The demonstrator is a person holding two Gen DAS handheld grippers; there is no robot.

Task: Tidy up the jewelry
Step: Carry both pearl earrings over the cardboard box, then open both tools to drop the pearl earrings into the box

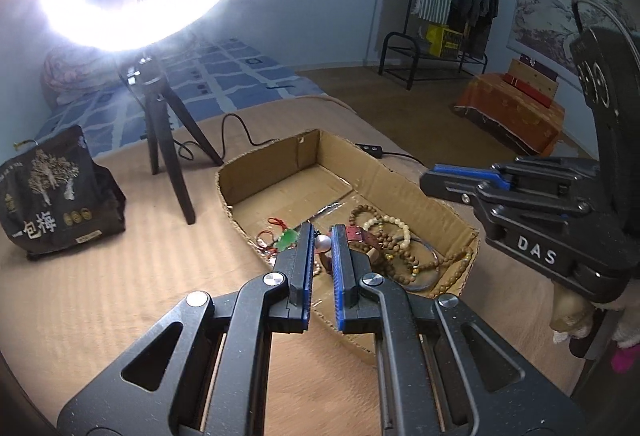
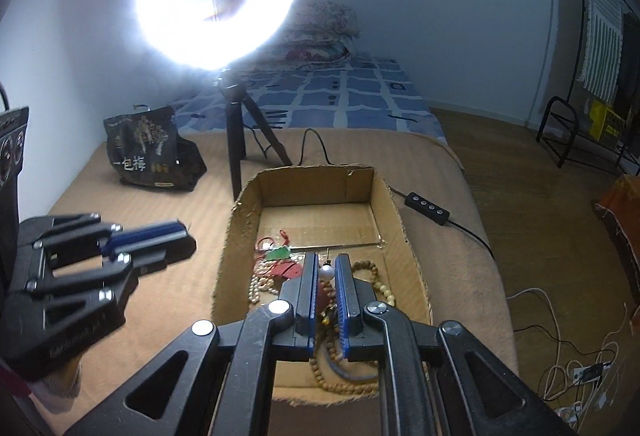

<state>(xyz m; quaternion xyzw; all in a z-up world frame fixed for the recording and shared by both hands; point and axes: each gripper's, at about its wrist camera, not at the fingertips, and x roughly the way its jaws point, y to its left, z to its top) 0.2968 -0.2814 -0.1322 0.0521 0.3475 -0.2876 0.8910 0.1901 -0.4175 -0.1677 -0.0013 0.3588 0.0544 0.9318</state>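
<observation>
An open cardboard box (image 1: 264,172) (image 2: 312,184) lies on the tan bedcover and holds a heap of jewelry: wooden bead bracelets (image 1: 400,264) (image 2: 364,268), a green pendant (image 1: 289,238) (image 2: 280,254) and red cords. My left gripper (image 1: 322,228) hangs over the box's near left edge, shut on a small pearl piece (image 1: 323,243) at its tips. My right gripper (image 2: 326,258) is over the box, shut on a white pearl with a thin hook (image 2: 326,273). Each gripper shows side-on in the other's view: the right gripper (image 1: 432,176), the left gripper (image 2: 182,236).
A glaring ring light on a black tripod (image 1: 168,156) (image 2: 236,140) stands behind the box, its cable and switch (image 2: 426,209) trailing right. A black printed bag (image 1: 56,196) (image 2: 152,152) sits at the left. Wooden floor, loose cables and a clothes rack lie to the right.
</observation>
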